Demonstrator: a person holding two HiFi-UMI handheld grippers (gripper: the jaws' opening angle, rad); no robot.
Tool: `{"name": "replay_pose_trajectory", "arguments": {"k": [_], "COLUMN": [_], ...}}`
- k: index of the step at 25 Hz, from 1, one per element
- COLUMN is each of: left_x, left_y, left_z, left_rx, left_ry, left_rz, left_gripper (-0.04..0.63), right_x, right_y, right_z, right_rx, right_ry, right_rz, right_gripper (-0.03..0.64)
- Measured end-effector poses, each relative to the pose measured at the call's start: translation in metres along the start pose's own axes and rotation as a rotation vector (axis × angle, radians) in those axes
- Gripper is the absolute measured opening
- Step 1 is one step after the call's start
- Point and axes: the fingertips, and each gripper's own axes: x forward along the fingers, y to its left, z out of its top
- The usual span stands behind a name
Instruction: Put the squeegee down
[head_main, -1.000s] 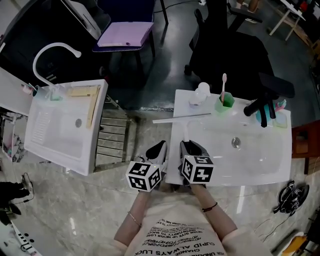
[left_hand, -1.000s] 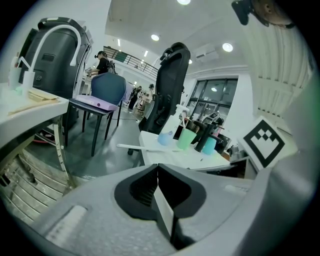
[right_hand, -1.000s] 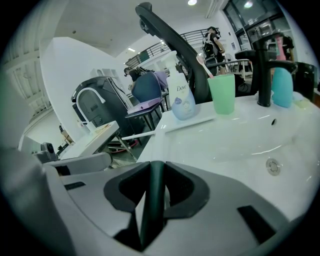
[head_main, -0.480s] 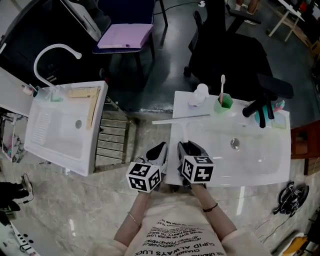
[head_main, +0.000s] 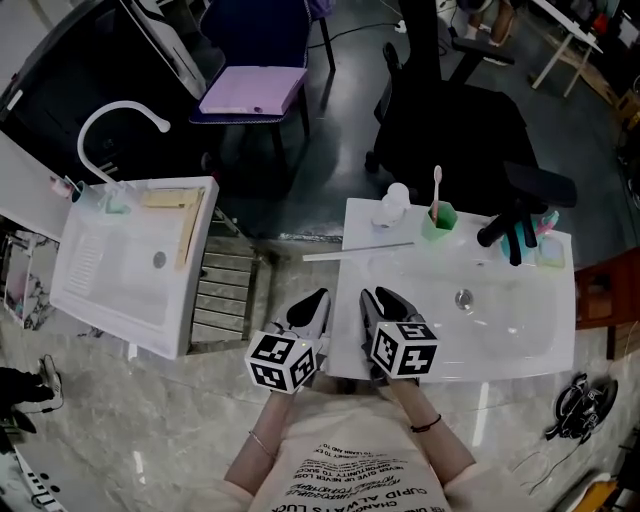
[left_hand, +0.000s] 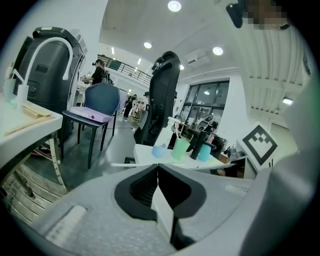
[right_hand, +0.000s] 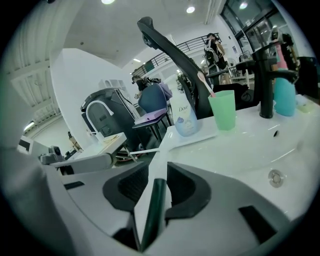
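White squeegee (head_main: 358, 250), blade across washbasin's (head_main: 560, 340) rear-left corner; right gripper (head_main: 378, 298) jaws opening, handle loose between them; left gripper (head_main: 318, 298) closed on nothing. Set-down looks essentially complete.

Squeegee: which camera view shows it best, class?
Head view: nearly the whole squeegee lies on the sink counter. Right gripper view shows mostly its handle between the right gripper's opening jaws. Left gripper view shows just a sliver of blade.

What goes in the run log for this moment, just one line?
squeegee: lying on white sink | right gripper: jaws opening, handle between them | left gripper: shut, empty
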Motion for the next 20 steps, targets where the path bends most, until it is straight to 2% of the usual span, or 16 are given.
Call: {"name": "replay_pose_trajectory", "arguments": {"k": [5, 10, 20], "left_x": [-0.007, -0.014, -0.037], "left_y": [-0.011, -0.02, -0.033], "left_z": [0.021, 0.04, 0.068], "left_rx": [0.052, 0.119, 0.185], "left_ry": [-0.051, -0.117, -0.216], "left_rz": [-0.022, -0.038, -0.035], "left_gripper": [0.023, 0.023, 0.023], "right_x": [-0.013, -0.03, -0.072], "right_y": [-0.002, -0.004, -0.005], "right_z": [0.014, 0.035, 0.073], "right_rx": [-0.04, -0.088, -0.126], "right_ry": [-0.035, -0.122, -0.295], "right_rz": [0.039, 0.076, 0.14], "right_gripper": [0.046, 0.012, 0.005]}}
